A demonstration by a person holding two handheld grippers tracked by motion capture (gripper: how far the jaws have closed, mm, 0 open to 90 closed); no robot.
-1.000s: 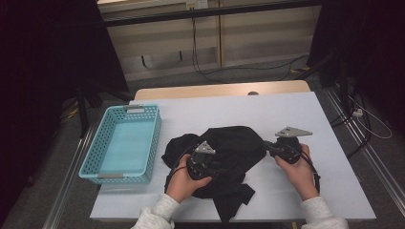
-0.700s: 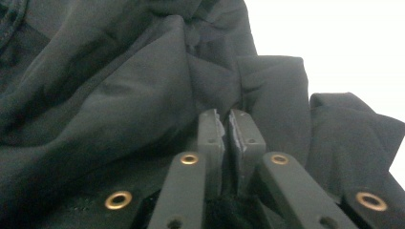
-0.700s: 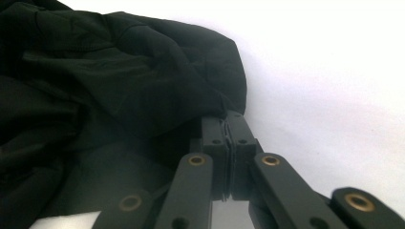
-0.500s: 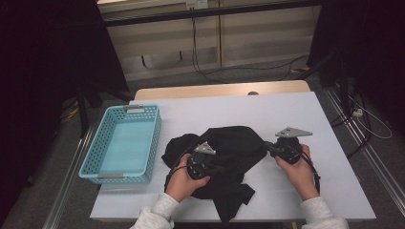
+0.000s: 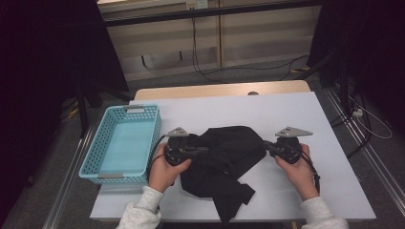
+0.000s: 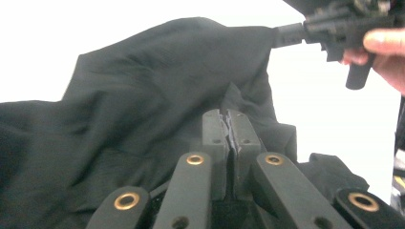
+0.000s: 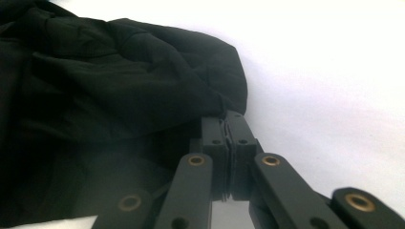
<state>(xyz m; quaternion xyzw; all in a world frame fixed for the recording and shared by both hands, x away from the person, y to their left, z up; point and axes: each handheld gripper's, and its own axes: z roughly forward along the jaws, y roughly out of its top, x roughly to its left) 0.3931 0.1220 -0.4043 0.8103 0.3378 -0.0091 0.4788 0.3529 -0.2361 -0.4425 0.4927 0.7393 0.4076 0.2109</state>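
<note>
A crumpled black garment (image 5: 224, 160) lies on the white table (image 5: 315, 114), in front of the person. My left gripper (image 5: 204, 150) is at its left side, jaws pressed together with a thin fold of the cloth (image 6: 143, 95) pinched between the pads (image 6: 228, 117). My right gripper (image 5: 265, 146) holds the garment's right edge, shut on the hem (image 7: 224, 112). The fabric hangs slightly lifted between the two. In the left gripper view the right gripper (image 6: 278, 36) shows at the top right, biting the far corner. A loose flap (image 5: 234, 200) trails toward the table's front edge.
A light blue plastic basket (image 5: 95, 160) with nothing in it stands at the table's left edge, close to my left hand. Bare white tabletop lies behind and to the right of the garment. Cables run across the floor beyond the table.
My left gripper has moved left and slightly up with the cloth in it, drawing the garment wider between the two grippers. The right gripper has stayed in place.
</note>
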